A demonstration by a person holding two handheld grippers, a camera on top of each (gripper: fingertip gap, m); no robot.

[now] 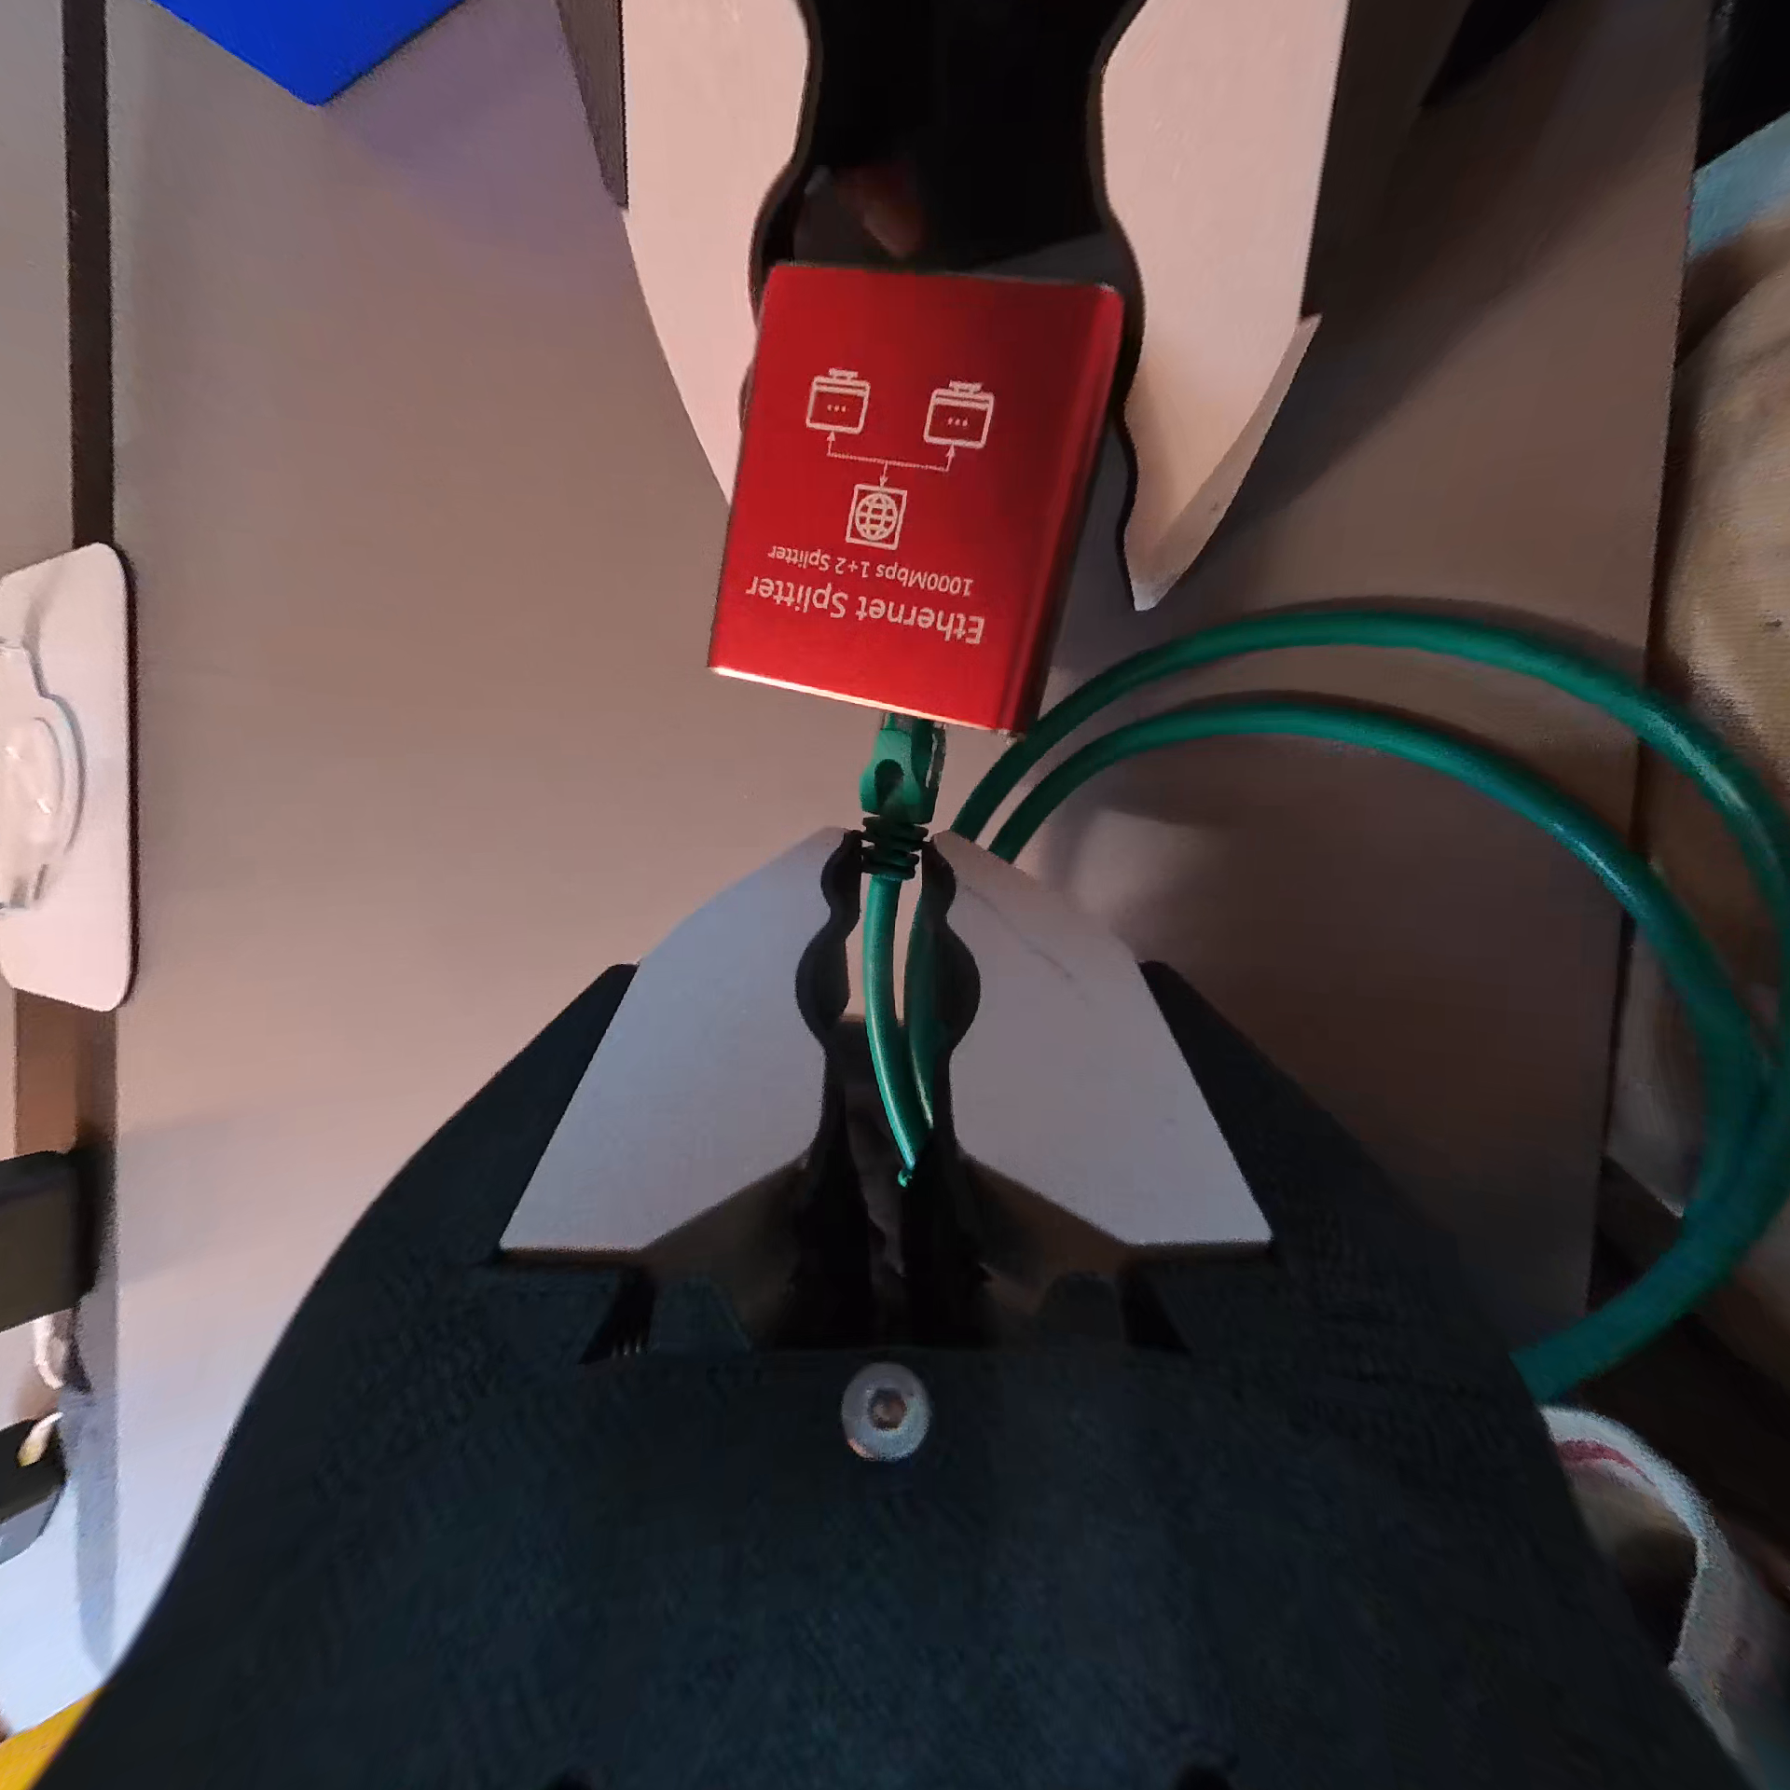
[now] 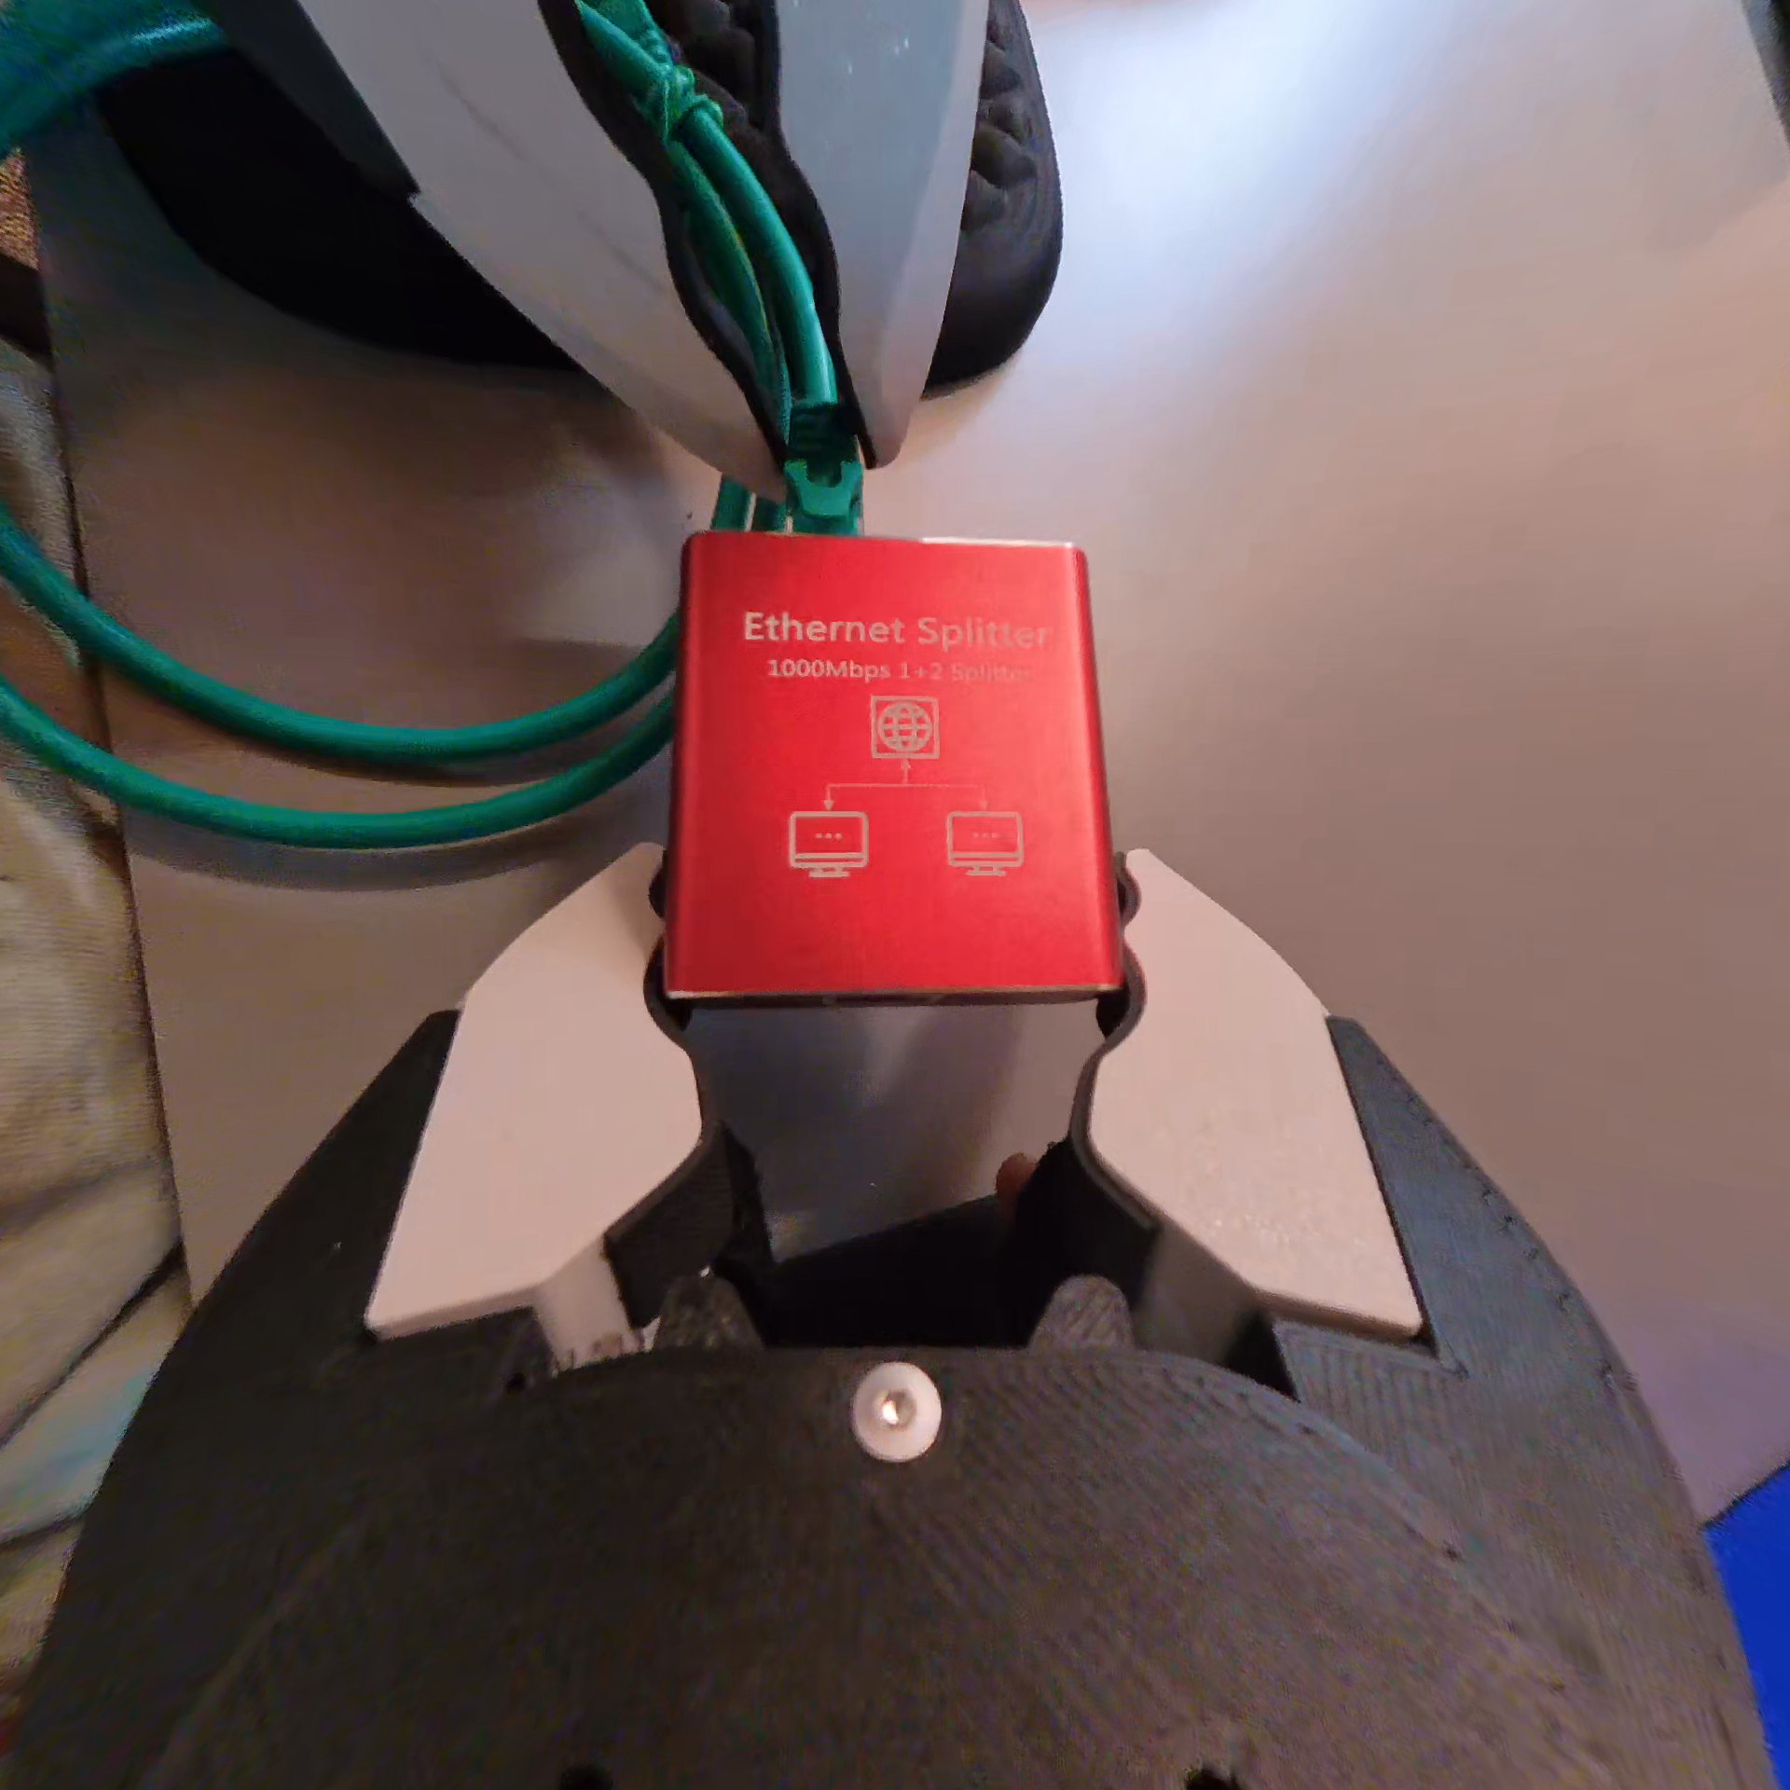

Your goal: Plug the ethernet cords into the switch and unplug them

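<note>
**Two hand-held grippers met at the red switch**

The left hand-held gripper (image 1: 891,852) was clenched on a green ethernet cord (image 1: 886,978), its pale fingertips pinched together just behind the cord's ribbed boot. The green plug (image 1: 906,765) sat at the near end face of the red switch (image 1: 906,484), at its left port; how deep it sat could not be told. A second strand of green cord ran through the same pinch, and two loops (image 1: 1453,736) swept out to the right over the pale worktop (image 1: 387,581).

The right hand-held gripper (image 2: 891,920) grasped the switch (image 2: 886,775) from the opposite end, one white finger (image 2: 581,1017) against each long side of the metal box. The box was held flat side up, with white printing and small icons on its upper face. Seen from the right wrist, the left hand-held gripper (image 2: 823,455) pointed down at the far end of the switch, with the cord (image 2: 765,252) threaded between its fingers and the loops (image 2: 339,736) trailing off to the left.

A blue object (image 1: 291,39) lay at the far corner of the worktop, and a clear plastic piece (image 1: 58,775) sat at its left edge.
</note>
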